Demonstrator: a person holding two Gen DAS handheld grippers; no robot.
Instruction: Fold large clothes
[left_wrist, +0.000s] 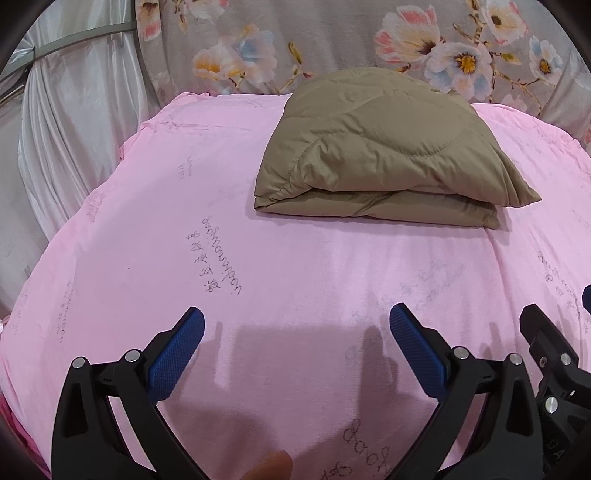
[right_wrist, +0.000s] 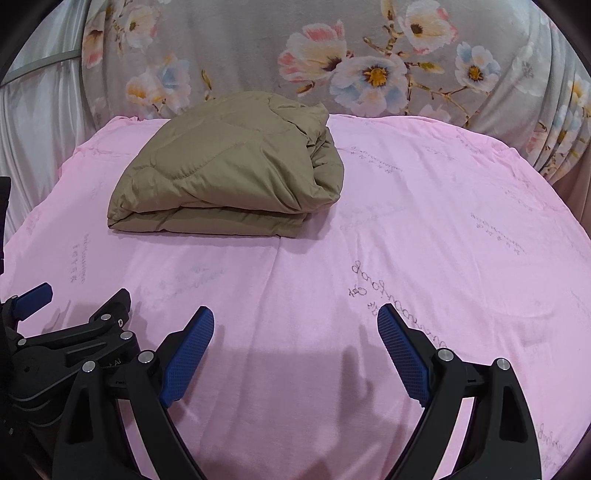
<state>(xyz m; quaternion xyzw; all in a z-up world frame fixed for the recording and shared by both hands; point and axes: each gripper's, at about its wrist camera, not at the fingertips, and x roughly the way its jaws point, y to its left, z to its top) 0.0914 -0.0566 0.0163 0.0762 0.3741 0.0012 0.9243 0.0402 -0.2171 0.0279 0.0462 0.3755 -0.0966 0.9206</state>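
Khaki quilt (left_wrist: 384, 147) folded at 12 o'clock on bed (left_wrist: 295, 280); left gripper (left_wrist: 295, 321), right gripper (right_wrist: 295, 317) agape, empty. Square edges, press flat.

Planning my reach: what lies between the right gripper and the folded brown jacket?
Only bare pink sheet between the right gripper and jacket, seen in the right wrist view.

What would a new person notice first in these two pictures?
A folded olive-brown quilted jacket lies far back on the pink printed bedsheet, before a grey flowered cloth. Near the cameras, the left claw and right claw hover open, holding nothing.
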